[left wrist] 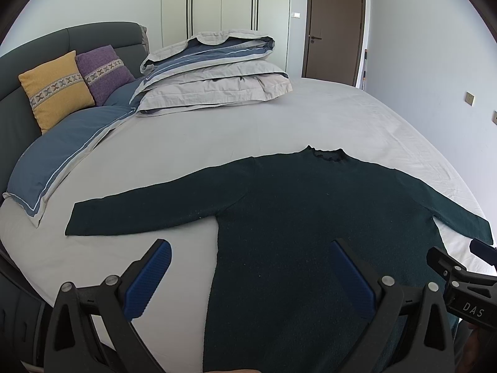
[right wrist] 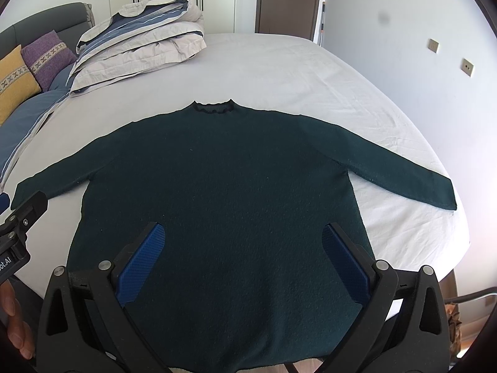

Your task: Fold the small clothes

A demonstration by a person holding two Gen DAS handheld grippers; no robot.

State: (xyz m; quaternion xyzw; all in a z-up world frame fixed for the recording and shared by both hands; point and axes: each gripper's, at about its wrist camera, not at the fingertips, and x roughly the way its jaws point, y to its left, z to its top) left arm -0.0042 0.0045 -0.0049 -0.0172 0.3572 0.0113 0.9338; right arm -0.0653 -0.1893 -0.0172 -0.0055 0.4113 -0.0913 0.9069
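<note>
A bedroom with white wardrobes and a brown door [left wrist: 334,28] frames a bed [left wrist: 279,118] under a pale grey sheet. Far left of the left hand-held gripper [left wrist: 251,276] lean a yellow cushion [left wrist: 56,90] and a purple cushion [left wrist: 104,73], with a folded duvet [left wrist: 214,74] beside them. Ahead of both tools lies a dark green sweater [right wrist: 217,186], flat and face up, knit finely textured, collar frilled and pointing away, both sleeves spread straight out. The left hand-held gripper hangs wide open over the sweater's left edge, holding nothing. The right hand-held gripper [right wrist: 243,255] is equally wide open above the lower body, empty too.
</note>
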